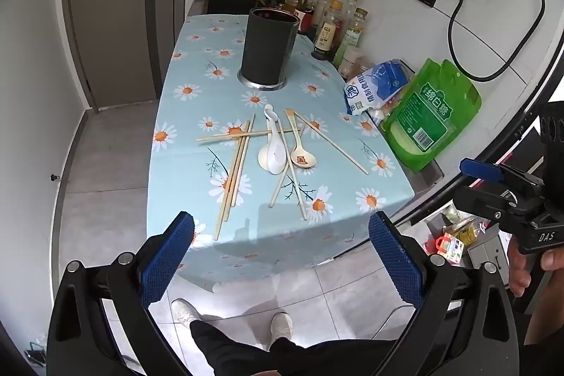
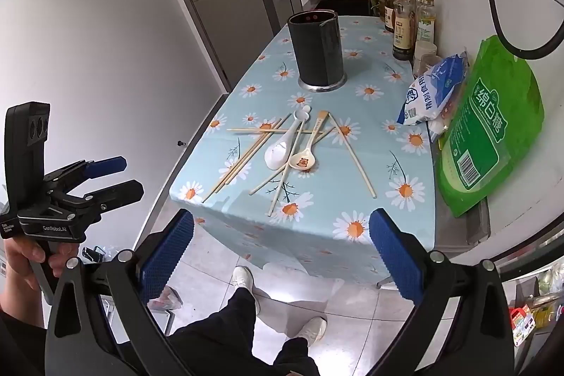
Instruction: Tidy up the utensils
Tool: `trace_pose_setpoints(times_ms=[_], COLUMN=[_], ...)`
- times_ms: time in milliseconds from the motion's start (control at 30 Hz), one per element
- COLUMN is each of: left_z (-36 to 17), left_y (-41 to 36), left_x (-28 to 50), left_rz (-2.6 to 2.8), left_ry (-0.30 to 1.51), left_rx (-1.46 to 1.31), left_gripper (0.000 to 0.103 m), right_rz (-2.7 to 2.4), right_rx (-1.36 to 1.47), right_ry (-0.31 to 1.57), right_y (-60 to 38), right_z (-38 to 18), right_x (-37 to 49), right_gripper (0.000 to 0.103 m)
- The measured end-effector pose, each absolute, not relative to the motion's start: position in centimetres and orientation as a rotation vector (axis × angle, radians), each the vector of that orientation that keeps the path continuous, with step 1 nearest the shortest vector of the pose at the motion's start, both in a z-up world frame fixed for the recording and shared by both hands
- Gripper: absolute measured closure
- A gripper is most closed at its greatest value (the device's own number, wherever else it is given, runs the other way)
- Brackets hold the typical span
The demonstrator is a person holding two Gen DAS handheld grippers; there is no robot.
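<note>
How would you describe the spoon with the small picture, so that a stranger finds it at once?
Start at the tall dark utensil holder on the daisy tablecloth, then look nearer, to the heap of chopsticks and spoons. Two spoons lie side by side there. The spoon with the picture is the right one: cream, with a small brown bear in its bowl, while the white spoon beside it is plain.

Pale wooden chopsticks (image 1: 235,164) and glossy ceramic spoons (image 1: 273,143) lie on matt cloth (daisy-printed) (image 1: 197,59); dark matt holder (image 1: 268,48), shiny metal base.
</note>
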State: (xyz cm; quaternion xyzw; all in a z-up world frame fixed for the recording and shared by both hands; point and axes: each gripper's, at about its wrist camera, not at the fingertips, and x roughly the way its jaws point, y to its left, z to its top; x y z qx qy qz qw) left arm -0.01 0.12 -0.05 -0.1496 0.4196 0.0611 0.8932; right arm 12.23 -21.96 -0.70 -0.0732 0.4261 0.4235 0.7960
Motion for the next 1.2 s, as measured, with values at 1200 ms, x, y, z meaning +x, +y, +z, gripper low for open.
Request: trace_pose_setpoints(times_ms=[1200], left_z=[-0.8], left_y=[-0.7], left_x=[1.1], left_rz=[0.121], left_ry=[0.895], left_rx=[-0.293], left_gripper=[0.007], right_rz=[0.933], right_rx=[-0.192], right_ry=[0.899], right_y=[-21.6], right_z=[-0.6], right_x=[12.6], right_gripper=[0.004])
